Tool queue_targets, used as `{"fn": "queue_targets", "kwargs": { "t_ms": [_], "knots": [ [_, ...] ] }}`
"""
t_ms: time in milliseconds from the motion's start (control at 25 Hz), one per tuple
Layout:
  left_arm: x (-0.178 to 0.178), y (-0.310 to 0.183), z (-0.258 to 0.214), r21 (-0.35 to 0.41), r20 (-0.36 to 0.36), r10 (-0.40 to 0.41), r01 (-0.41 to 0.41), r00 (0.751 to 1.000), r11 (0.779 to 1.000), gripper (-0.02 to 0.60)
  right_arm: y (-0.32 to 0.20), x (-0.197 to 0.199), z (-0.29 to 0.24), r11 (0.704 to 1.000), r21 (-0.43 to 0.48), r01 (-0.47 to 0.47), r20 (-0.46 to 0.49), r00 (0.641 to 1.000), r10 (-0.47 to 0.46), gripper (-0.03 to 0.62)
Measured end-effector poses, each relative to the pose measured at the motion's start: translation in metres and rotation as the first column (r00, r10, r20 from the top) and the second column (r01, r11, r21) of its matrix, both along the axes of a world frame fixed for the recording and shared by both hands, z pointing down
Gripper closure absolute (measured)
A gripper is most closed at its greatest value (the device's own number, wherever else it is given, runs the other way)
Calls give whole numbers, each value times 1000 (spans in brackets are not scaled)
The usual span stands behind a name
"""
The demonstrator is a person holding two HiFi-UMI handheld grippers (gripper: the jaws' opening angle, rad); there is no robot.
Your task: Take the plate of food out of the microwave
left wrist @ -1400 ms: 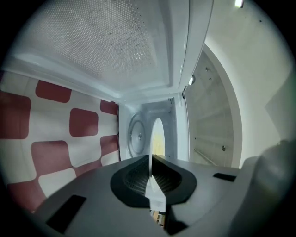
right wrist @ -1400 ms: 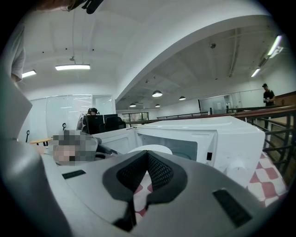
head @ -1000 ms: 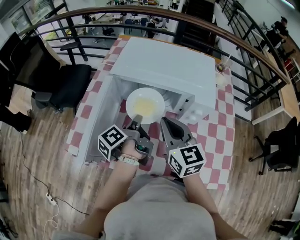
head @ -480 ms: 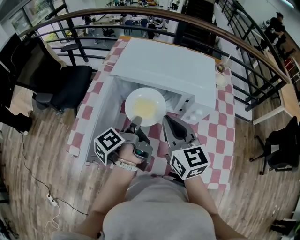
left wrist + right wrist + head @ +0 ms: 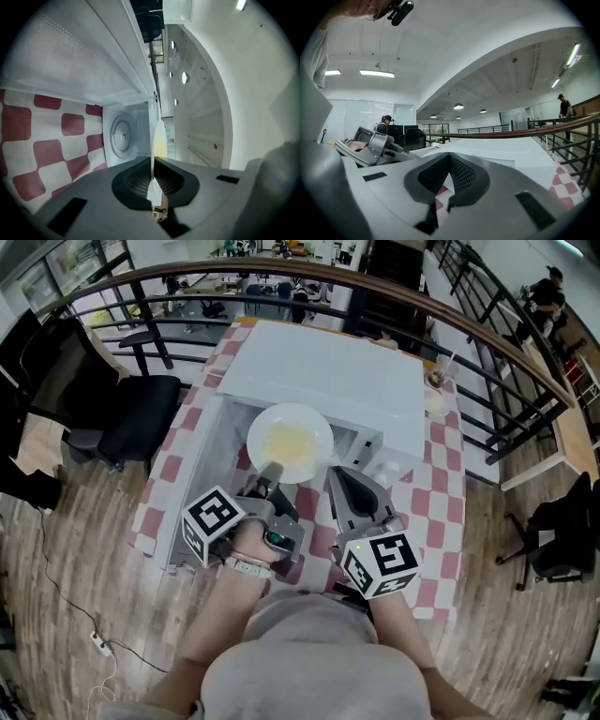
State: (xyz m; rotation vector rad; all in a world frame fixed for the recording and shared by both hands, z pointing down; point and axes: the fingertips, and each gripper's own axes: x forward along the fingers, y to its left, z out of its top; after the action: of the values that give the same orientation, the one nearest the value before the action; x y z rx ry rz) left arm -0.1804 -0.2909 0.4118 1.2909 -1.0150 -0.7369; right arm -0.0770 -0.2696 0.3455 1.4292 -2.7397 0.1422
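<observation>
A white plate (image 5: 289,442) with yellow food hangs in front of the open white microwave (image 5: 328,381). My left gripper (image 5: 269,472) is shut on the plate's near rim. In the left gripper view the plate (image 5: 158,137) shows edge-on, pinched between the jaws of the left gripper (image 5: 153,174), with the microwave's turntable hub (image 5: 123,136) behind it. My right gripper (image 5: 339,474) sits just right of the plate, jaws shut and holding nothing. The right gripper view shows the right gripper (image 5: 449,158) closed, pointing over the microwave's top (image 5: 497,150).
The microwave door (image 5: 190,486) stands open at the left. Red-and-white checked cloth (image 5: 431,512) covers the table. A cup with a straw (image 5: 439,377) stands at the back right corner. A black office chair (image 5: 141,413) is to the left and a railing (image 5: 506,343) curves behind.
The plate has risen slightly and drawn a little out of the microwave, still held by the left gripper, whose marker cube shifted left. The right gripper barely moved.
</observation>
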Motion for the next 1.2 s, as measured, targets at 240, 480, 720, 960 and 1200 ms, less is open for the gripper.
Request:
{"fn": "queue_targets", "kwargs": {
  "t_ms": [240,480,720,960,1200],
  "knots": [
    [7,-9,-7,9,-1,8,-8,1000,1000,571,-2,7,-6,999,24,-27,-24,999,27,569],
    [13,-19,-13,26,-3,15,-15,1000,1000,571,-6,14,-15,996,65,-64,-40,997,66,569],
    [20,-26,-15,32,-10,19,-18,1000,999,571,-12,18,-18,992,85,-94,-48,994,99,569],
    [26,-32,-21,44,-8,27,-26,1000,999,571,-18,21,-21,991,80,-112,-44,992,115,569],
    [28,-35,-21,41,-12,25,-25,1000,999,571,-22,24,-19,990,68,-125,-43,991,128,569]
  ]
}}
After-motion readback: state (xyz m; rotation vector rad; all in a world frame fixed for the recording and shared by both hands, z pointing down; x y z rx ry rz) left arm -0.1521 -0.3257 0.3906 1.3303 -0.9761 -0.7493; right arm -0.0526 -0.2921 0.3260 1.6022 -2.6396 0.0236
